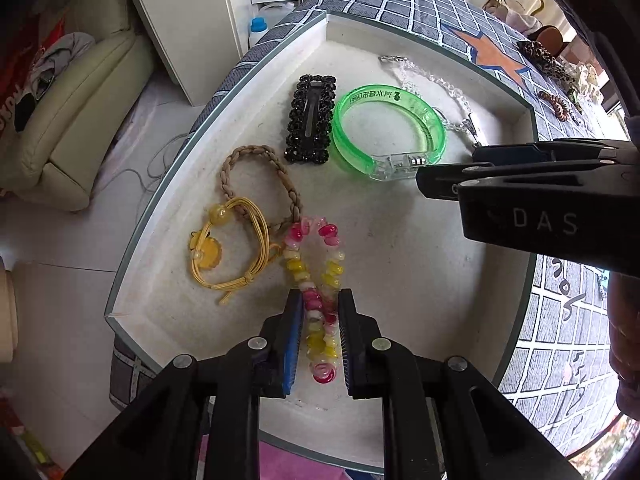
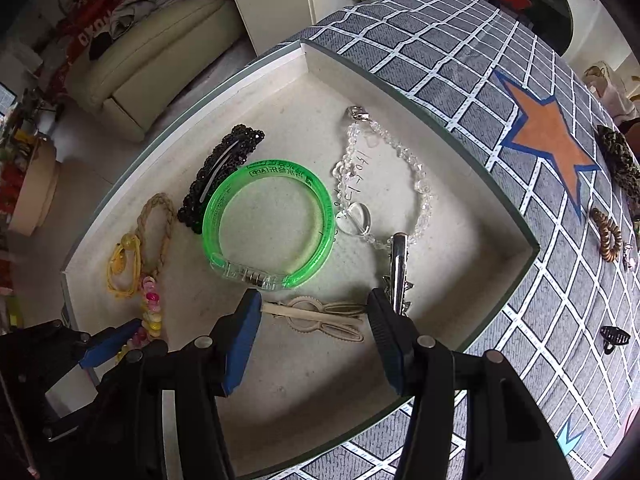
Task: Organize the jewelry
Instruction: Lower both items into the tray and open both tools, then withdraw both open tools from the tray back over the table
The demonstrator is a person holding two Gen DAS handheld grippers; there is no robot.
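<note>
Partly hidden: the near end of the pink and yellow bead bracelet (image 1: 316, 300) is lying between the pads of the left gripper (image 1: 320, 308), whose jaws are closing narrowly on it; its far loop is showing on the tray floor. From the right wrist view only a short run of those beads is showing beside the blue pads. The right gripper (image 2: 314, 312) is hovering half open over a beige hair clip (image 2: 324, 318), pads apart from it, gripping nothing. A silver metal clip (image 2: 399, 268) is standing partly behind its right finger.

Edges and room: the white shallow tray (image 1: 168, 216) is sitting on a grey checked cloth (image 2: 440, 40) with an orange star; its raised rim is boxing in all items. Bare floor is lying open at the tray's near centre and right.

Contents, left to right:
- yellow elastic hair tie (image 1: 228, 248), round charm, touching the bracelet's far loop
- tan braided band (image 1: 260, 176), overlapping the hair tie
- black beaded snap clip (image 1: 310, 120), rectangular, just beside the bangle
- translucent green bangle (image 2: 268, 224), clear clasp, printed lettering too small to read
- clear crystal bead chain (image 2: 404, 160), metal clasp at the far end

Off the tray, far right on the cloth, a brown coil tie (image 2: 608, 240) is lying, cut off by the lens edge.
</note>
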